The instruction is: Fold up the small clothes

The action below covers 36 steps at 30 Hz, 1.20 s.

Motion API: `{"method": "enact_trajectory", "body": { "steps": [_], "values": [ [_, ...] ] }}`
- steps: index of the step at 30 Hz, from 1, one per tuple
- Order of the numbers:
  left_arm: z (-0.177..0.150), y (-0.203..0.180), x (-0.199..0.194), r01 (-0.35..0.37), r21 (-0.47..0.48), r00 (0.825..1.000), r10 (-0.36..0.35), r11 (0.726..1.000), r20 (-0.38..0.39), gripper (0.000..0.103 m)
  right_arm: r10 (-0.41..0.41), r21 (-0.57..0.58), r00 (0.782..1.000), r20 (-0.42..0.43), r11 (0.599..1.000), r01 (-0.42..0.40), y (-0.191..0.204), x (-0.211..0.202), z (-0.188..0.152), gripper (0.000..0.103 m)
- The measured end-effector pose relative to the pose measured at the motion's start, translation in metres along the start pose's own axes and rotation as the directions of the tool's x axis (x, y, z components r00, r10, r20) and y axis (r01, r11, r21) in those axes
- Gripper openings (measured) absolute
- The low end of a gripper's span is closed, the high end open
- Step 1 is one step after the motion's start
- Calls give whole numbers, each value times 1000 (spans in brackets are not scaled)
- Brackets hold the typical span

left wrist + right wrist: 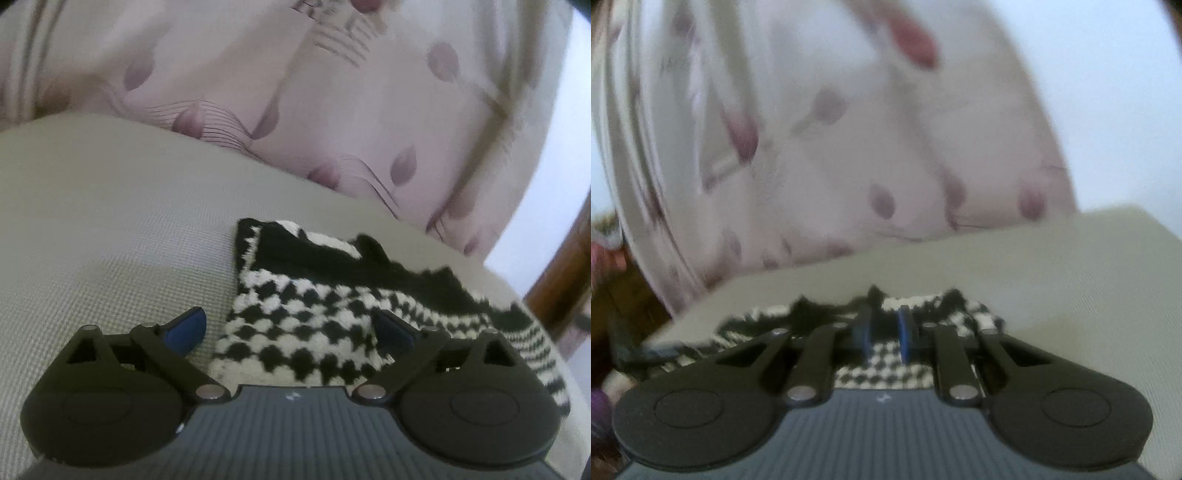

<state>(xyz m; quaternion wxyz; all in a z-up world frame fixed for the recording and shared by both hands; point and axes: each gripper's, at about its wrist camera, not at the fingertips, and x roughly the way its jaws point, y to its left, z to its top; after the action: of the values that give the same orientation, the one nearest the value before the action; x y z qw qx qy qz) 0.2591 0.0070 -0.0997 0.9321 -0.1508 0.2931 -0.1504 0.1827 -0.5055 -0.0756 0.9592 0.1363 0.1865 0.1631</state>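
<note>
- The left gripper (291, 334) hangs low over the near end of a knitted garment (317, 314), its blue-padded fingers (186, 328) spread wide, one on each side of the checkered part, gripping nothing.
- The right gripper (884, 332) has its fingers (905, 334) drawn almost together with a narrow gap; whether they pinch any knit cannot be told through the blur.
- The knitted garment, black and white, lies flat on a pale grey cushion (110, 221). In the left wrist view its long axis runs from the near checkered part up and to the right, toward a black band and a striped end by the cushion's right edge.
- Behind the cushion hangs a pinkish curtain (295, 110) with purple petal shapes.
</note>
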Motion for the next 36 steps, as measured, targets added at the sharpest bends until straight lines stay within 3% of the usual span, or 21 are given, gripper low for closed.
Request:
{"method": "enact_trajectory", "body": {
  "steps": [4,7,9,13,15,17,19,21,25,27,29,31,34,36],
  "values": [
    [1,1,-3,-37,-9,999,37,999,14,96,-63,-36,992,-111,998,60,-4,61,2,16],
    [1,-4,-1,-73,15,997,72,997,6,92,-134,13,973,-189,990,139,-30,91,-10,11],
    [1,-8,1,-89,35,996,89,995,0,92,-79,138,983,-166,985,102,-50,91,-14,11],
    [1,-8,0,-92,38,996,92,995,1,93,-1,273,982,-189,961,53,-68,81,-2,14],
    [1,-7,-1,-86,29,996,86,996,5,93,0,182,994,-109,983,20,-54,69,19,14],
    [0,-7,-1,-87,28,996,87,996,6,94,34,61,995,-93,998,-28,-35,77,38,14],
    [0,-8,-1,-91,32,996,91,995,7,94,101,-10,981,-163,994,-104,-17,100,51,22],
    [0,-7,-1,-90,29,996,90,996,8,95,71,-122,971,-227,987,-100,2,130,54,29],
    [0,-7,-1,-91,24,996,91,996,8,97,-25,-271,927,-374,959,-83,28,201,38,29],
    [0,-8,-1,-94,28,996,94,995,9,97,-80,-301,913,-400,952,-49,33,224,29,26],
    [0,-7,-1,-93,26,996,92,995,8,97,-124,-263,924,-362,965,26,27,236,31,26],
    [0,-7,-1,-91,25,996,91,996,8,98,-93,-159,927,-362,987,36,14,243,34,26],
    [0,-8,-1,-91,27,996,91,995,8,99,-65,-129,932,-356,991,19,9,238,34,26],
    [0,-7,-1,-87,23,996,87,996,9,99,-35,-112,959,-280,994,3,9,220,42,26]
  ]
}}
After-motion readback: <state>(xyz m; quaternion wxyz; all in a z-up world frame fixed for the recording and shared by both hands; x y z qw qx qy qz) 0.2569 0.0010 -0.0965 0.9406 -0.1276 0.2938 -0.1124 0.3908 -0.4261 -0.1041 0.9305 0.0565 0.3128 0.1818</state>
